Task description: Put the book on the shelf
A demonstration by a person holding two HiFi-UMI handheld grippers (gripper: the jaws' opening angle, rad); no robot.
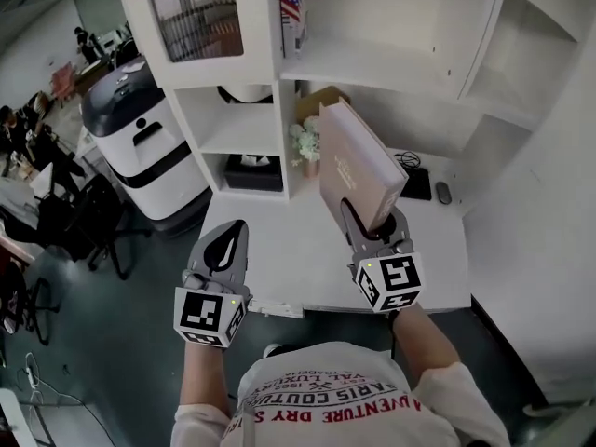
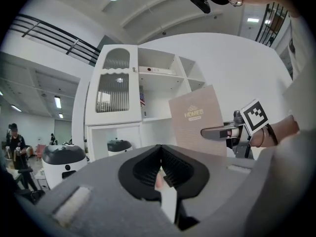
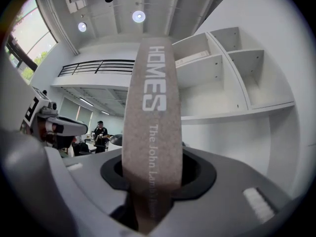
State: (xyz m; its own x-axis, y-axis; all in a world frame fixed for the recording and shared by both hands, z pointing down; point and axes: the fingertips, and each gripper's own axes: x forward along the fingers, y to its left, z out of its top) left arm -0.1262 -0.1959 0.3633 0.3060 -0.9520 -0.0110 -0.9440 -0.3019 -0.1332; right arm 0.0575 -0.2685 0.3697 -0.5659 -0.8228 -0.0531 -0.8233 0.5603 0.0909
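The right gripper (image 1: 374, 223) had its jaws clamped on the lower end of the book (image 1: 358, 161), one jaw against each cover, with the spine running up between them in the right gripper view. The spine bore the word HOMES in pale capitals. The book was tan and stood tilted in the air over the back of the white bench (image 1: 279, 250), its top leaning toward the shelf (image 1: 372, 68). It was not touching the shelf or the bench. It hung in front of the wide open compartment just above the bench, to the right of the central upright.

The left gripper (image 1: 231, 233) hovered low at the bench's front left edge, well apart from the book. Its jaws were together with nothing between them.

On the shelf's lower left level sat a black box (image 1: 253, 170), and pale flowers (image 1: 305, 142) stood beside the upright, partly behind the book. A mouse (image 1: 443, 192) lay on the bench at the back right. A white and black machine (image 1: 140, 128) stood on the floor left of the shelf
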